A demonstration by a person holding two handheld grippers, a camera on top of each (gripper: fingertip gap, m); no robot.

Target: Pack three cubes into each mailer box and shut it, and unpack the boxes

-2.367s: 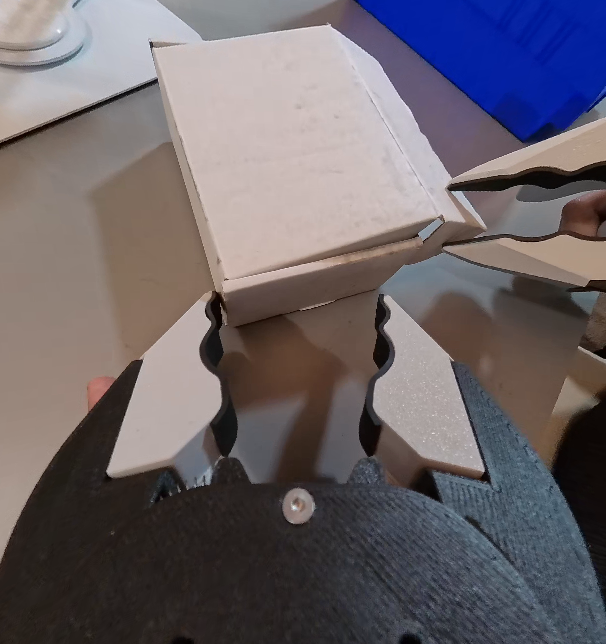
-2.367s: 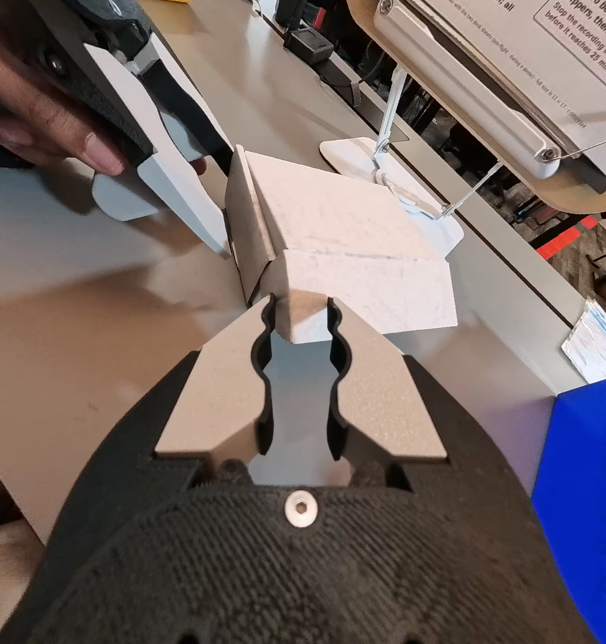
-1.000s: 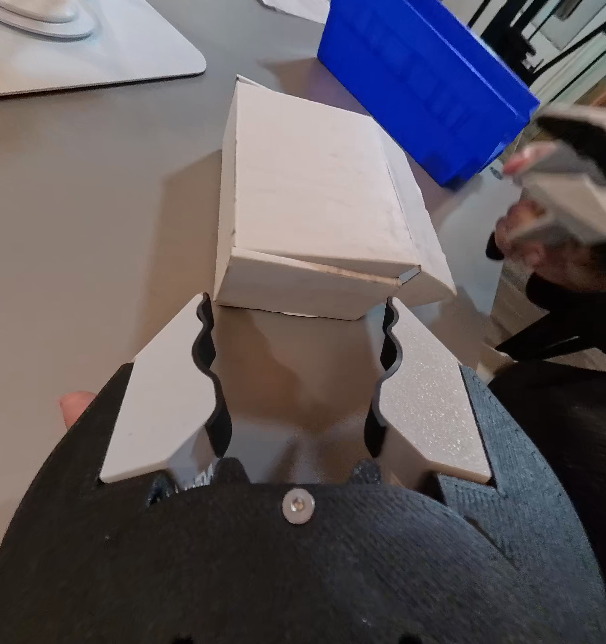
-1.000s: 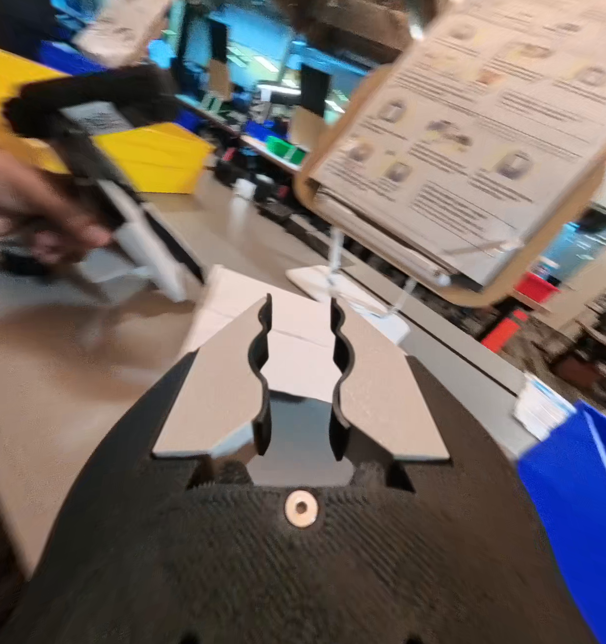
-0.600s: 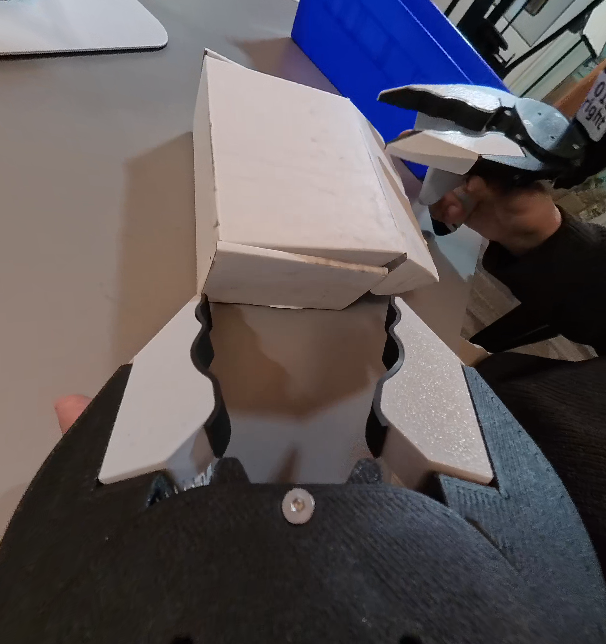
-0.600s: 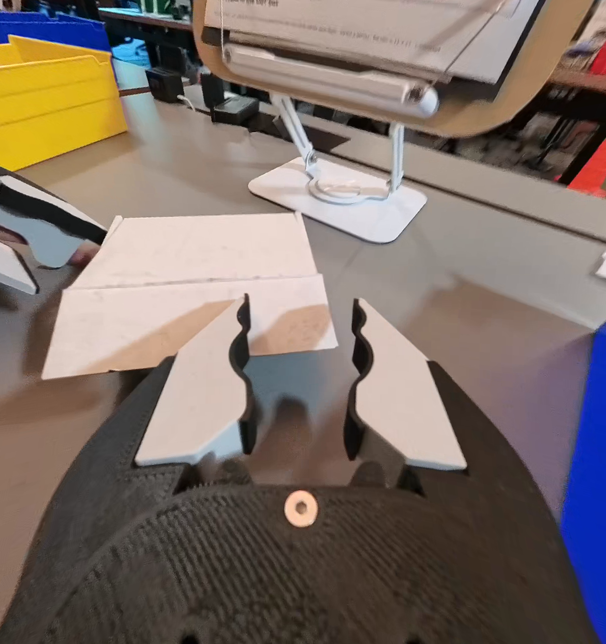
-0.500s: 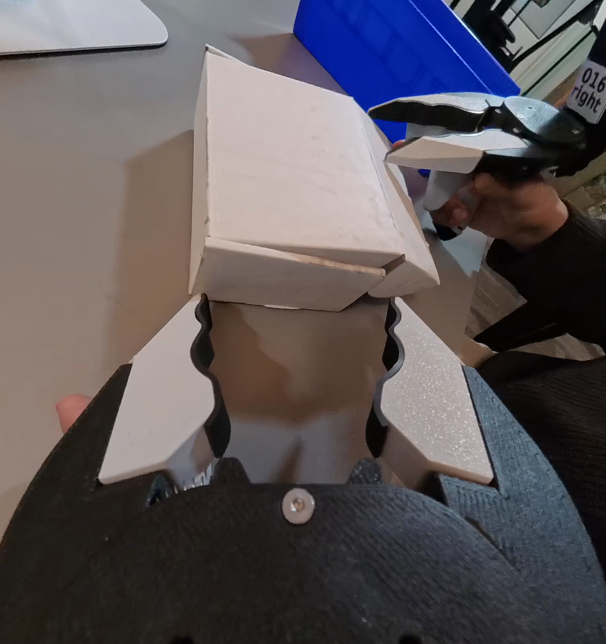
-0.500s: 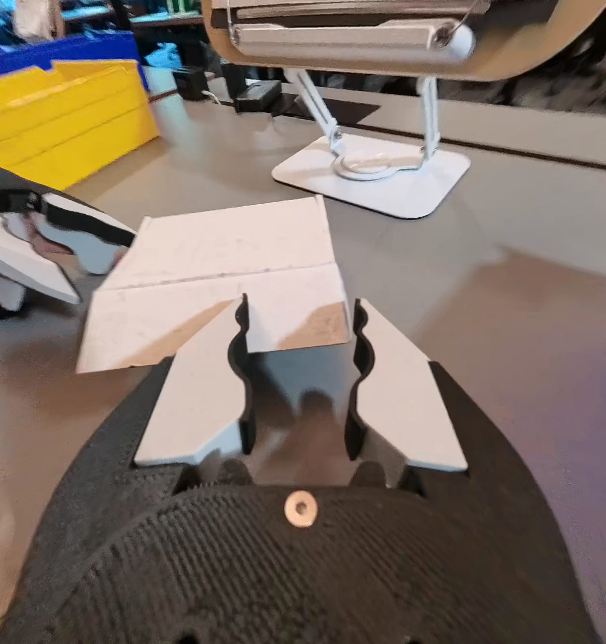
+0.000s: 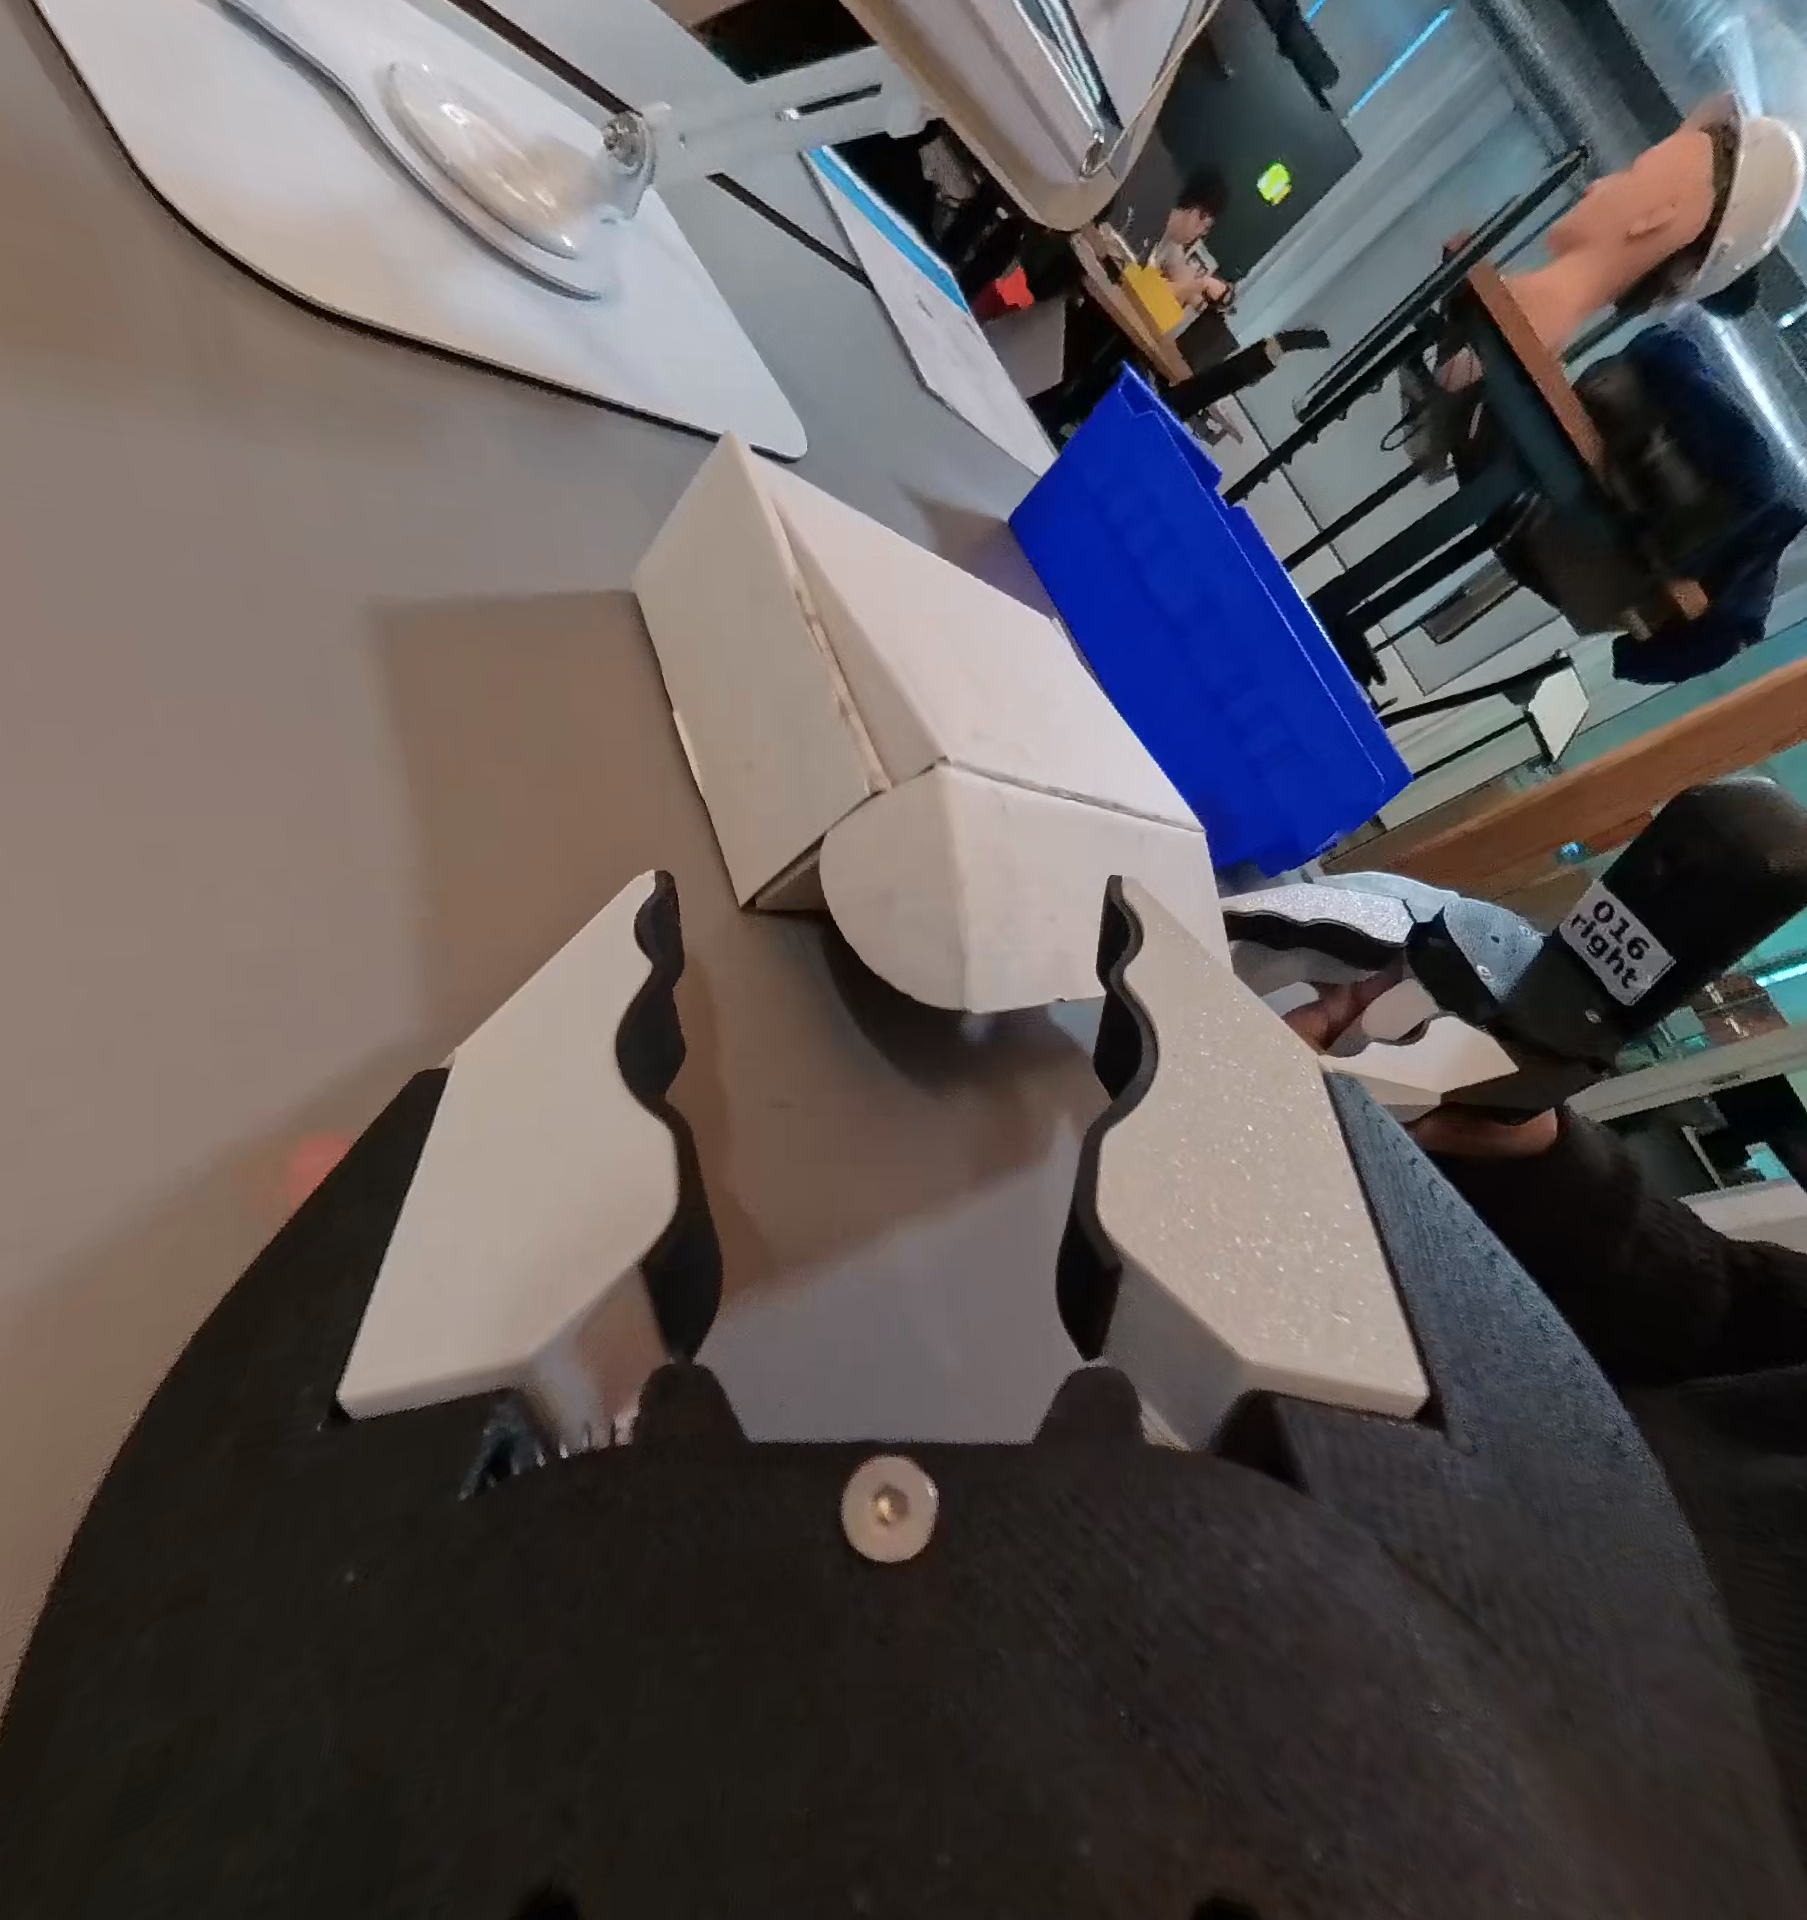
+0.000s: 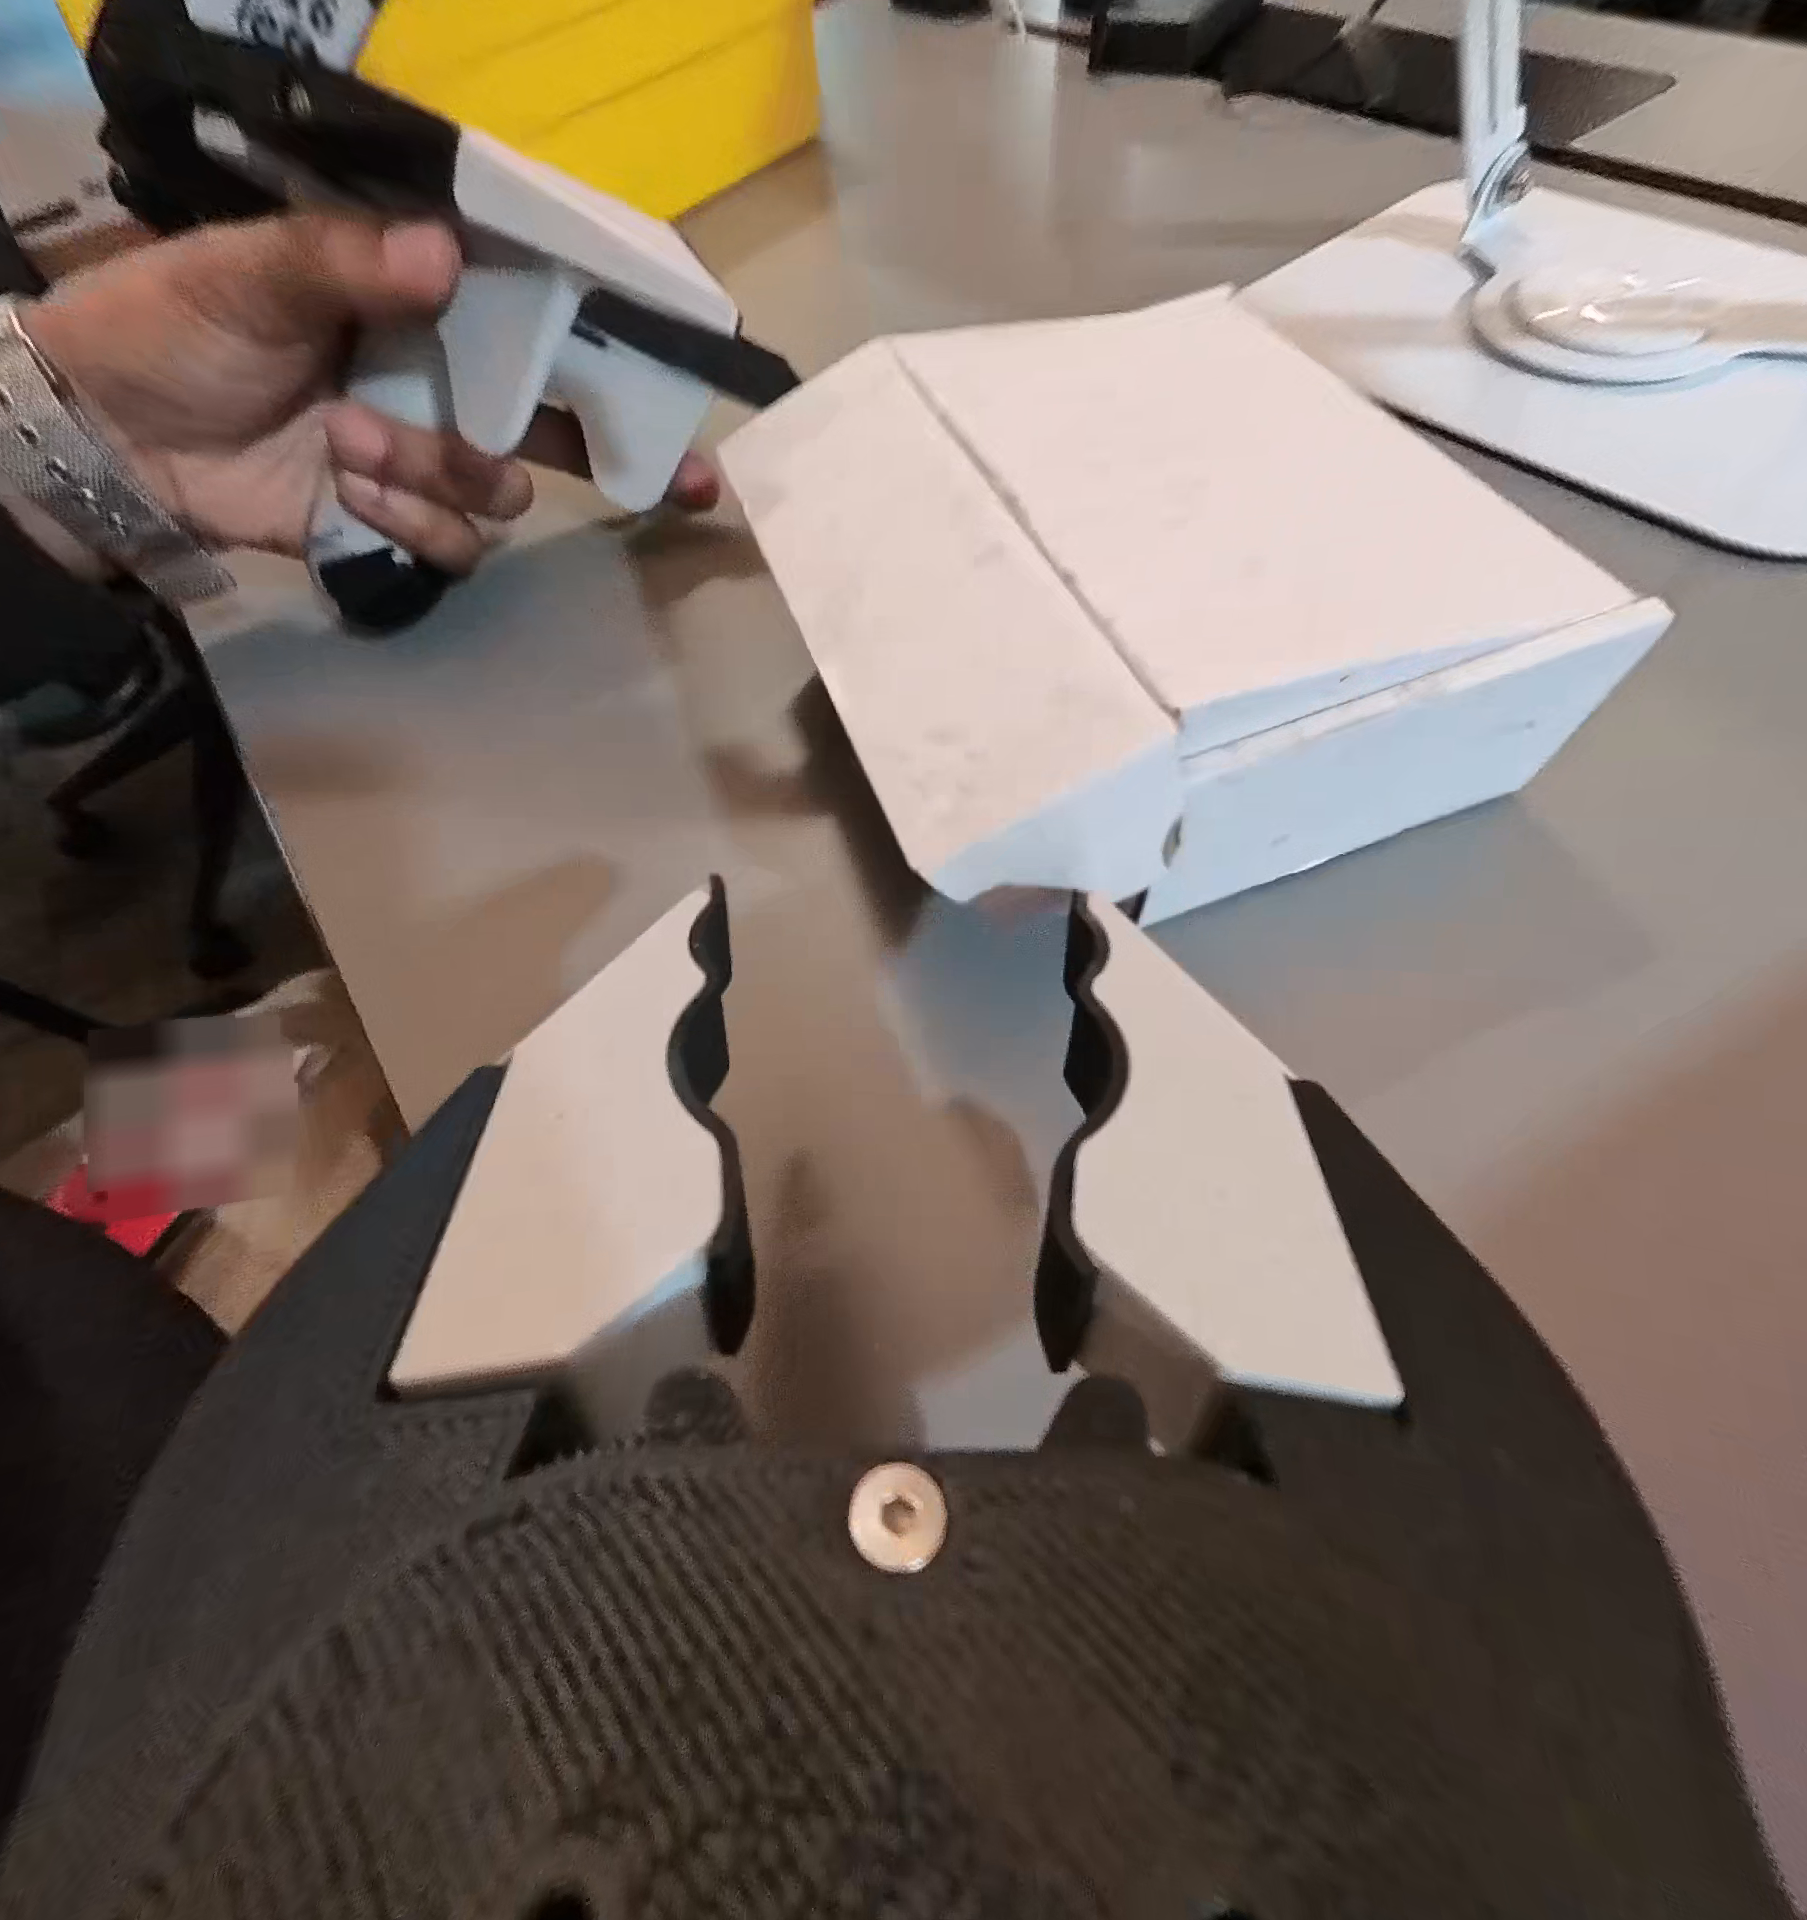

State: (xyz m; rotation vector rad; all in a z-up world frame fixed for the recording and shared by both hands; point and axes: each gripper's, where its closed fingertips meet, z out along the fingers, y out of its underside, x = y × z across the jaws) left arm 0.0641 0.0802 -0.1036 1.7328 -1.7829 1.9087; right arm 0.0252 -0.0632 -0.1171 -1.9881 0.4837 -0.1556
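- While both of my tools sit over the grey counter (image 10: 1501, 1039), the white mailer box (image 10: 1190, 582) lies closed at centre frame in both views, resting on that counter with its front flap bulging slightly outward.
- From the left wrist view, my left hand-held gripper (image 9: 883, 904) has its jaws spread wide with nothing between them; the rounded corner of the mailer box (image 9: 930, 790) sits just beyond the fingertips, and I cannot tell whether the right tip touches it.
- From the right wrist view, my right hand-held gripper (image 10: 894, 909) is likewise spread and empty, its tips just short of the box's near corner.
- At the upper left of the right wrist view, the left hand-held gripper (image 10: 774, 379) shows blurred, held by a hand (image 10: 255, 405) with a metal watch band at the wrist; its dark tip reaches the box's far left edge.
- At the right of the left wrist view, the right hand-held gripper (image 9: 1283, 925) shows beside the box, and its black handle carries a small white sticker (image 9: 1621, 951) with printed characters.
- A blue bin (image 9: 1221, 644) stands behind the box, upper right of the left wrist view.
- A yellow bin (image 10: 587, 83) fills the top left of the right wrist view.
- A white stand base (image 10: 1605, 343) lies at upper right there, near the box.
- I see no brand marking on the box.
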